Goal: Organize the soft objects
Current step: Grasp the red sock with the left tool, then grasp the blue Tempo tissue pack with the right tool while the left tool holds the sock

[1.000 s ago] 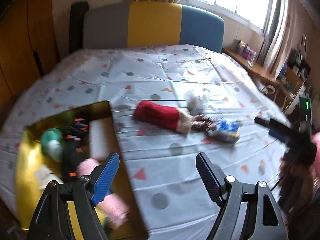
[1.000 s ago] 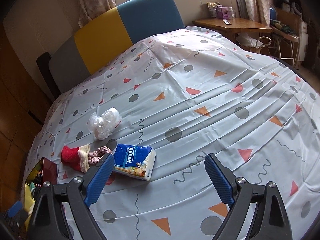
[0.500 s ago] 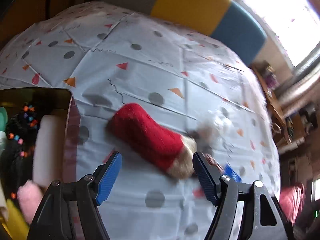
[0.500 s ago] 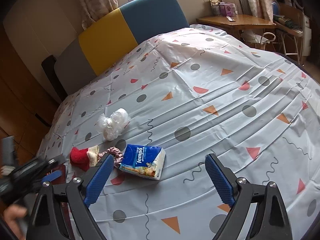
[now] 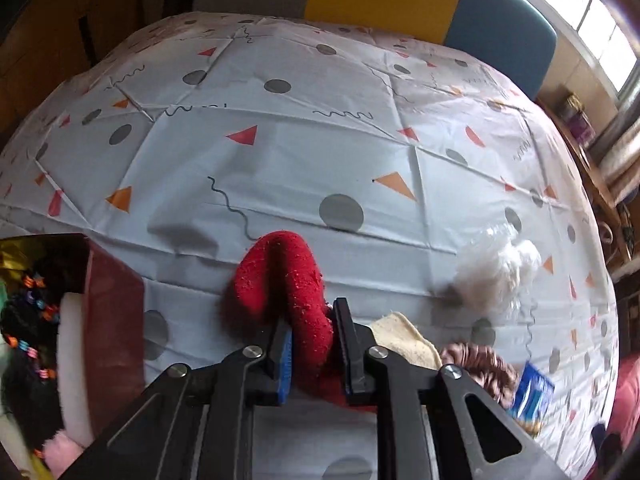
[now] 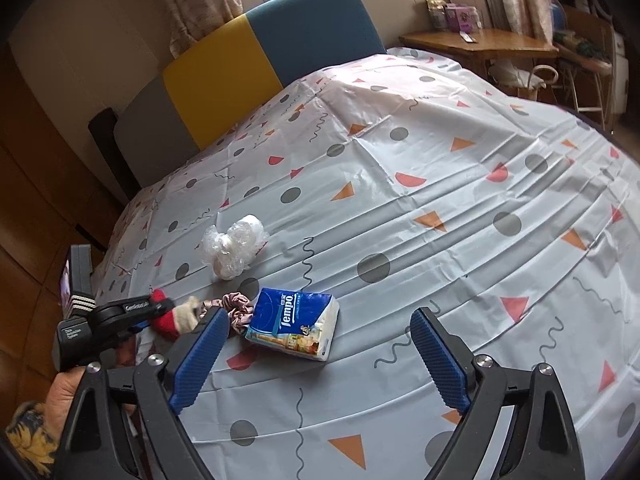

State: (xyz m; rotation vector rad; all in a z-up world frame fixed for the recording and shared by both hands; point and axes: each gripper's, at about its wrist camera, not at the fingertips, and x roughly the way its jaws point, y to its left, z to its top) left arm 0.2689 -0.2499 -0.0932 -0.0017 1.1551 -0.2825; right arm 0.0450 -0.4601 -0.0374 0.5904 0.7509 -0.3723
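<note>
Patterned bedsheet [image 5: 280,152] fills both views, headboard behind in yellow, blue and grey.

Left wrist view: left gripper [image 5: 312,344] clamped on the red sock [image 5: 280,276], fabric bunched up between the jaws, cream cuff [image 5: 404,340] trailing to the right. Red box [image 5: 116,312] at left edge holds a white block, pink fluff and dark items with coloured beads; this box is barely visible from the other camera. Clear plastic bundle [image 5: 496,272] lies right of the sock, brown scrunchie [image 5: 480,368] beside the cuff.

Right wrist view: right gripper [image 6: 316,356] spread wide, nothing between its pads, hanging over the sheet. Tissue pack [image 6: 294,322] lies just ahead, touching the scrunchie. A hand [image 6: 68,392] in a floral sleeve shows only here, carrying the left gripper.
</note>
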